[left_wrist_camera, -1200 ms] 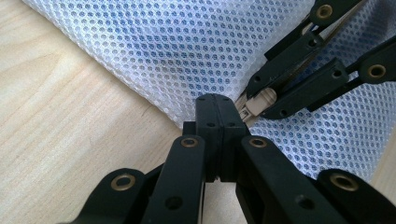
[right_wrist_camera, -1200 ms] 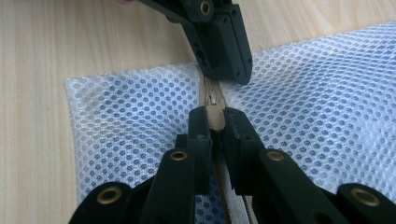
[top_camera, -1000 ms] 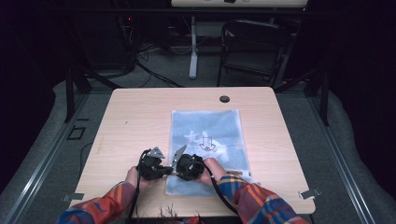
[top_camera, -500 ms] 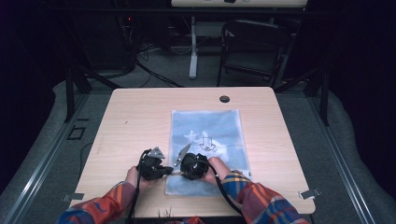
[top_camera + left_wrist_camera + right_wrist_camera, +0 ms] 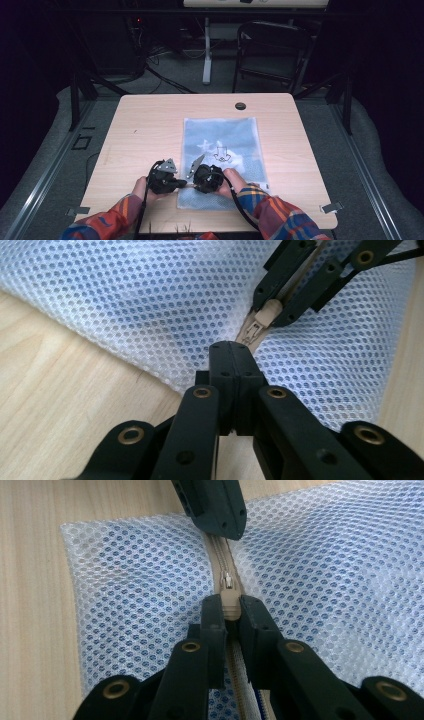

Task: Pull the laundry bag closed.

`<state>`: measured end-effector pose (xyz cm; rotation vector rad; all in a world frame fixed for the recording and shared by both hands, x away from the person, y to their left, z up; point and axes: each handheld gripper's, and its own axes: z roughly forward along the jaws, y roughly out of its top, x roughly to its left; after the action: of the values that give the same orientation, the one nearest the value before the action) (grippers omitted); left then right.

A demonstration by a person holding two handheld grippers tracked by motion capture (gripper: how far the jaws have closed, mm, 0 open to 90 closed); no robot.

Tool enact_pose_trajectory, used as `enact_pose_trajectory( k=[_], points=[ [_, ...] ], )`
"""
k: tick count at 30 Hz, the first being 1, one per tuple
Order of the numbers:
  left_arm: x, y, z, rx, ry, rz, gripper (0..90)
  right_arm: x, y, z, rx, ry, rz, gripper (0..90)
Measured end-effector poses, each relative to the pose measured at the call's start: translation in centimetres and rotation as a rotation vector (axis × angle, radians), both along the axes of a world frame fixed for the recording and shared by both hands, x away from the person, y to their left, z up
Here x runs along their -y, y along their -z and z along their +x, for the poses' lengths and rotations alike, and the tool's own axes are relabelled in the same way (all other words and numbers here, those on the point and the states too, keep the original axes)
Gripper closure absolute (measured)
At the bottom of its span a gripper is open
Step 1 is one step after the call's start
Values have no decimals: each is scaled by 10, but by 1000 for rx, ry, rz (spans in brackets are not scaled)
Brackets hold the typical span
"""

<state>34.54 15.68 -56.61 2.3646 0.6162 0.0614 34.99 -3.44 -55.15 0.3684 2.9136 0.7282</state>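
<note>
A pale blue mesh bag [image 5: 222, 135] lies flat on the wooden table [image 5: 150, 125], with a beige zipper [image 5: 220, 555] running along its near end. My left gripper [image 5: 183, 184] is shut on the end of the zipper tape at the bag's near left corner [image 5: 232, 351]. Facing it from a short way along the zipper, my right gripper [image 5: 195, 183] is shut on the beige zipper pull [image 5: 230, 607]. In the left gripper view the pull [image 5: 265, 315] sits between the right gripper's black jaws. The left gripper's jaws [image 5: 215, 505] stand at the far end of the zipper in the right gripper view.
A dark printed mark [image 5: 220, 152] shows through the middle of the bag. A black round grommet [image 5: 240, 106] sits near the table's far edge. A dark chair [image 5: 272, 50] and cables stand on the floor beyond the table. Bare wood lies left of the bag.
</note>
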Motion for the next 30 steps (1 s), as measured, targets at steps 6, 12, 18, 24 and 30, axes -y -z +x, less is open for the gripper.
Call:
enact_pose_trajectory(
  k=[6, 12, 18, 24, 30],
  points=[
    [2, 2, 0, -2, -14, 21, 900, 0, 0, 0, -1, -6, -16, 819],
    [0, 4, 1, -10, 2, 7, 900, 1, 0, 1, -10, -6, -18, 819],
    [0, 3, 2, -10, -4, 14, 900, 3, -1, 1, -7, -5, -24, 819],
    [-2, 4, 3, -14, -27, 17, 900, 6, -2, 0, -4, 3, -29, 820],
    [-2, 4, 3, -13, -26, 15, 900, 10, -4, 0, -4, 5, -28, 820]
  ],
)
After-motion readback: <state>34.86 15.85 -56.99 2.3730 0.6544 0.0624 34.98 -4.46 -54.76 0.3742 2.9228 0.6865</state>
